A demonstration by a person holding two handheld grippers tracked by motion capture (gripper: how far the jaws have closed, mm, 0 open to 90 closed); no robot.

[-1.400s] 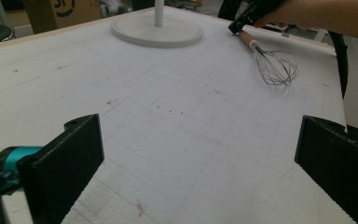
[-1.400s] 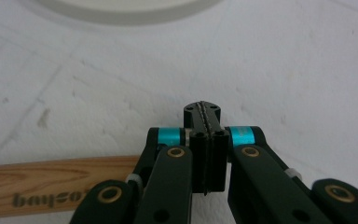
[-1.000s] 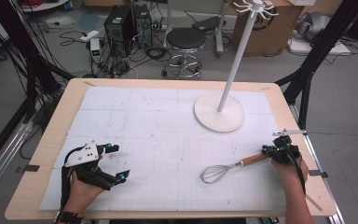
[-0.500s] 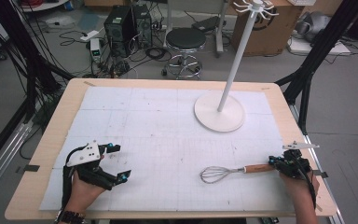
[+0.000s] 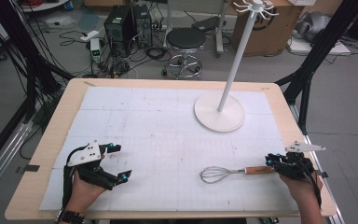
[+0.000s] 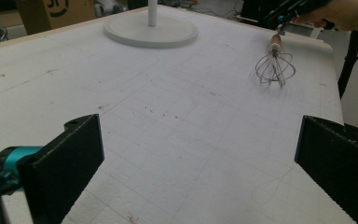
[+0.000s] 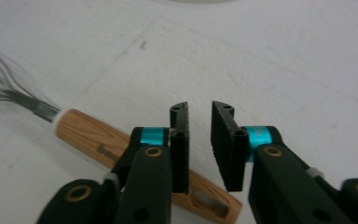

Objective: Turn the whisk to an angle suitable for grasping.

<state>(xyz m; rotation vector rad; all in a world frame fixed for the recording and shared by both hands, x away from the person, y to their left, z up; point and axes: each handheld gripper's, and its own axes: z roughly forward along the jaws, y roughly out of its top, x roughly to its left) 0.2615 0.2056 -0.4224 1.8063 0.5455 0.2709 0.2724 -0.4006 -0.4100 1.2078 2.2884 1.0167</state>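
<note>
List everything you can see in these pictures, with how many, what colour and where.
whisk: one, wire head with wooden handle, lying flat on the mat near the right front, handle toward the right gripper
stand: one, white, round base on the far right of the mat, pole rising to hooked arms
mat: one, white with a grid, covering the table
table: one, light wood
stool: one, black seat, on the floor beyond the table
cardboard box: one, brown, on the floor behind the stand
left gripper: black, open, nothing between its jaws, front left
right gripper: black, jaws slightly apart and just opening, off the handle
</note>
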